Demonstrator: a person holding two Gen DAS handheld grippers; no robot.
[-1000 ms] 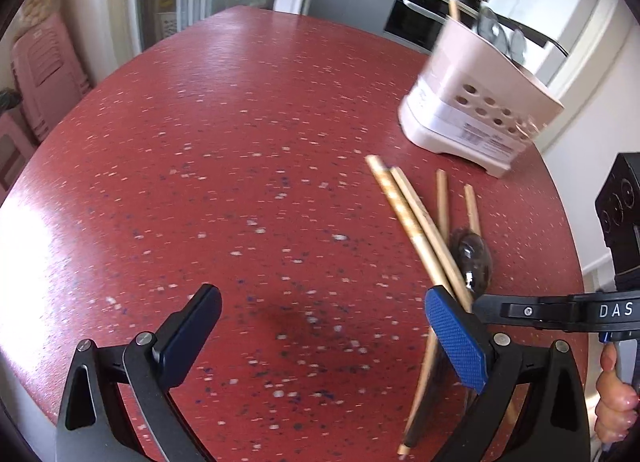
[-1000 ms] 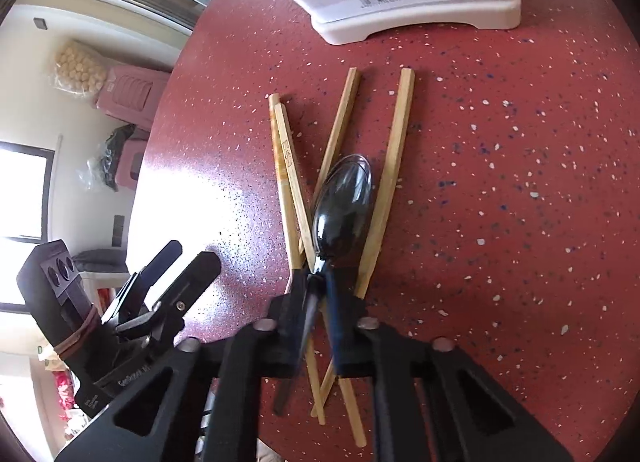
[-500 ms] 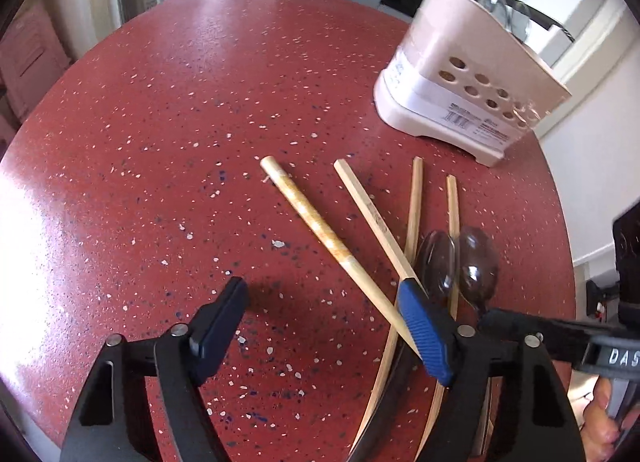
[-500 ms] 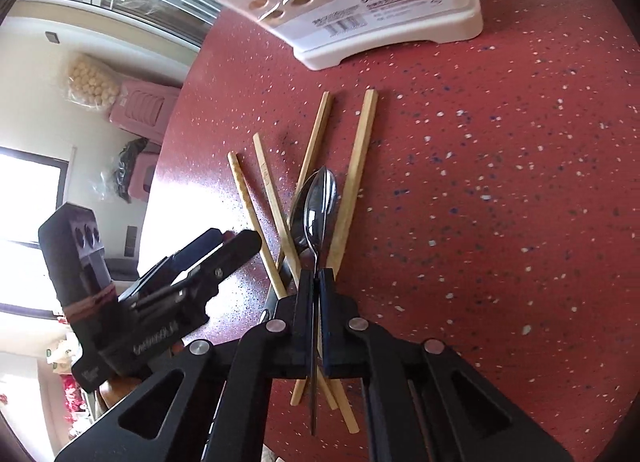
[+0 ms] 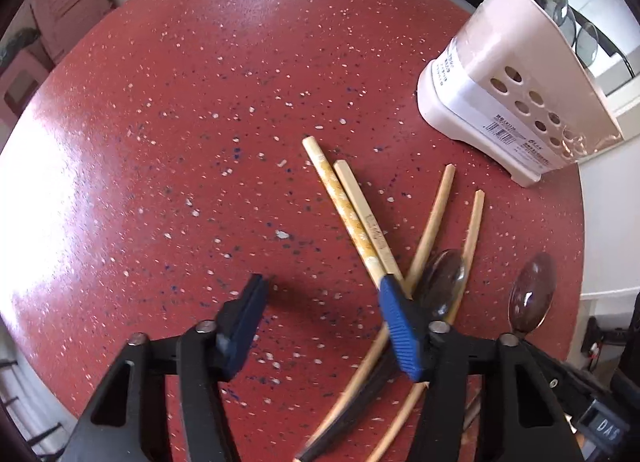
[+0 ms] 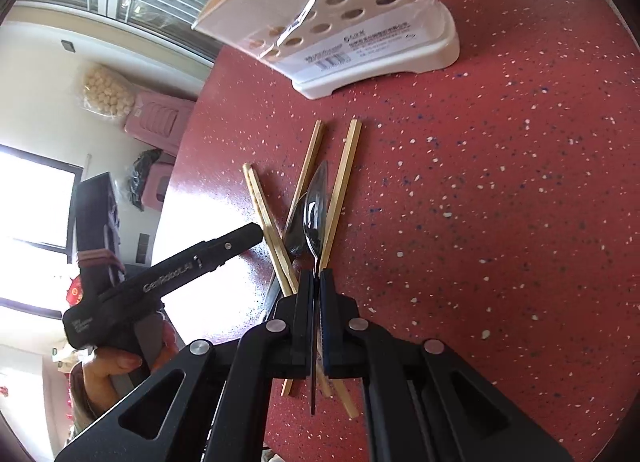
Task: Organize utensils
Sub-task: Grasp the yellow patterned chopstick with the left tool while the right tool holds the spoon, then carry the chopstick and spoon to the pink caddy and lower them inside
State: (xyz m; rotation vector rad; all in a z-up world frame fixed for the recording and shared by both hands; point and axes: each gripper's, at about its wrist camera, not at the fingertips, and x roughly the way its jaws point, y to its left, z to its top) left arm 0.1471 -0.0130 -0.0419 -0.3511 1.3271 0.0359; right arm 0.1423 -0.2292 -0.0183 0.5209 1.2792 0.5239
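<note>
My right gripper (image 6: pixel 316 282) is shut on the handle of a metal spoon (image 6: pixel 316 206), held on edge a little above the red table; the left wrist view shows its bowl (image 5: pixel 532 294) off to the right. A second spoon (image 5: pixel 444 282) lies among several wooden chopsticks (image 5: pixel 348 214) on the table. My left gripper (image 5: pixel 320 322) hovers over their near ends. Its jaws are closing, with only bare table between the blue pads (image 5: pixel 400 326); the right pad overlaps the ends of the paired chopsticks. A pale perforated utensil holder (image 5: pixel 520 102) stands behind them.
The holder (image 6: pixel 340 22) has a few utensils standing in it. The round red table (image 5: pixel 200 142) ends just right of the holder and the spoons. A hand (image 6: pixel 116 366) grips the left gripper's handle. Pink stools stand beyond the far edge.
The left gripper shifted right over the chopsticks' ends and its jaws narrowed. The right gripper lifted one spoon off the pile, turned it on edge and carried it right.
</note>
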